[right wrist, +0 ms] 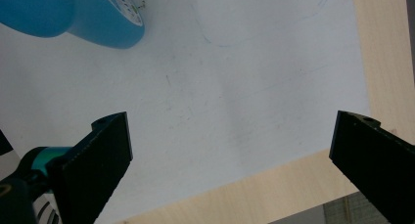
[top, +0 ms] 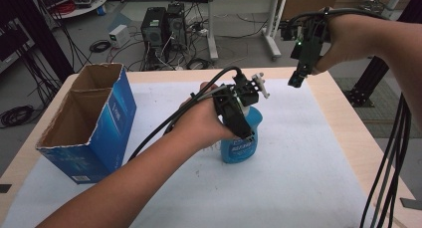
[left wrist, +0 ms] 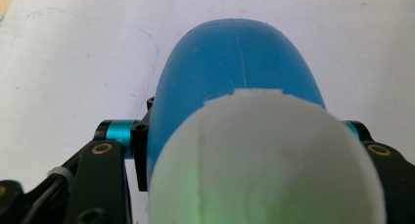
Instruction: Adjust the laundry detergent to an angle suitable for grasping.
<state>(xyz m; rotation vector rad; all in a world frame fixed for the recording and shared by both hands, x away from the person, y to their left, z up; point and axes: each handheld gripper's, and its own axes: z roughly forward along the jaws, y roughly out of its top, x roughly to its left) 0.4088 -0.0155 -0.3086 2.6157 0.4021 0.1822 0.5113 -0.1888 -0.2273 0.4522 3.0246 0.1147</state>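
We have the left gripper (top: 238, 119) clamped around the blue translucent plastic spray bottle (top: 243, 138), which stands upright on the white paper sheet (top: 298, 163) that covers the pale wooden counter (top: 343, 103). Our jaws come down on it from above and take it high on the body, just under the white spray head (top: 259, 83), so that the weight hangs below the grip and the bottle should not tip when we lift. In the left gripper view the blue shoulder (left wrist: 235, 62) and the white top (left wrist: 264, 160) bulge up right between the jaws, both pads pressed against its sides; the bottle is wide, so the jaws stay fairly far apart even while pinching.

The right gripper (top: 298, 71) hangs above and to the right of the left one, well apart from the bottle, with its jaws spread wide and nothing between them. In its own view the bare paper and the counter's edge lie beneath it, and the bottle's base (right wrist: 107, 23) sits off beyond its left jaw. We judge it is kept clear to leave the left hand room.

To the left of the left gripper, well apart, stands the open blue cardboard box (top: 89, 123) with torn top edges and two empty compartments. Its open mouth faces up, which would make it a likely place for the bottle to go, though we cannot be sure.
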